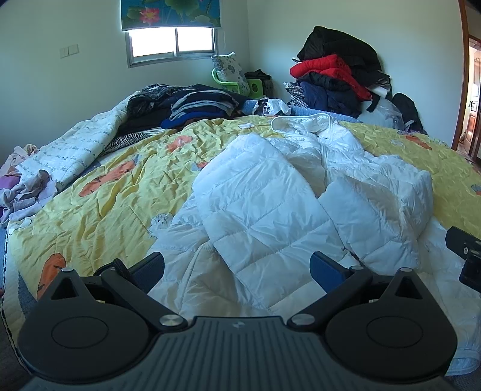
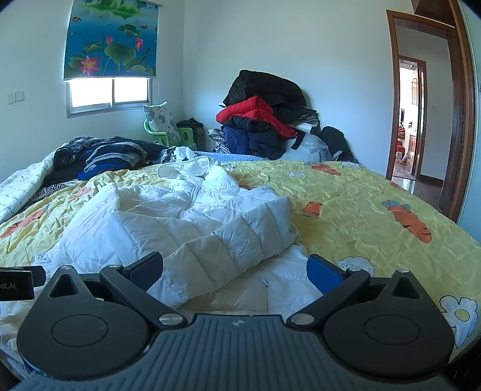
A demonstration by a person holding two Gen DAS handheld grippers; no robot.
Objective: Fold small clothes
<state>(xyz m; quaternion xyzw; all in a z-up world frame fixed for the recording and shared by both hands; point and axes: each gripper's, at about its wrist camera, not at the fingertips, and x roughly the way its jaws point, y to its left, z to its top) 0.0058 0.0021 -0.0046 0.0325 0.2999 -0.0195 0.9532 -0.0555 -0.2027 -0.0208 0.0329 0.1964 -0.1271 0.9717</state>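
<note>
Left wrist view: left gripper [image 1: 237, 264] low over near hem of white jacket [image 1: 270, 192], jaws spread wide, nothing between them, blue pads clear of fabric so far as visible. Jacket spread on yellow quilt [image 1: 99, 192] in mid-bed, quilted, zip running up centre, both sleeves folded in across front, hood toward far side. Part of right gripper [image 1: 464, 255] at right edge, over jacket's edge. Folded dark clothes [image 1: 198, 108] on far left of bed; pile of red and black coats [image 1: 333, 75] against far wall; loose pale garments [image 1: 21, 186] at left edge; window [image 1: 173, 43] with flowered blind [image 1: 170, 13] above. Right wrist view: right gripper [image 2: 236, 266] likewise wide apart and empty, hovering above jacket's [image 2: 186, 222] near right corner, one folded sleeve lying between the fingers in the view, contact not determinable. Left gripper's [image 2: 18, 282] black housing at left edge. Quilt [image 2: 360, 216] bare to right of jacket, carrot print showing. Open doorway [image 2: 412, 120] at far right.
</note>
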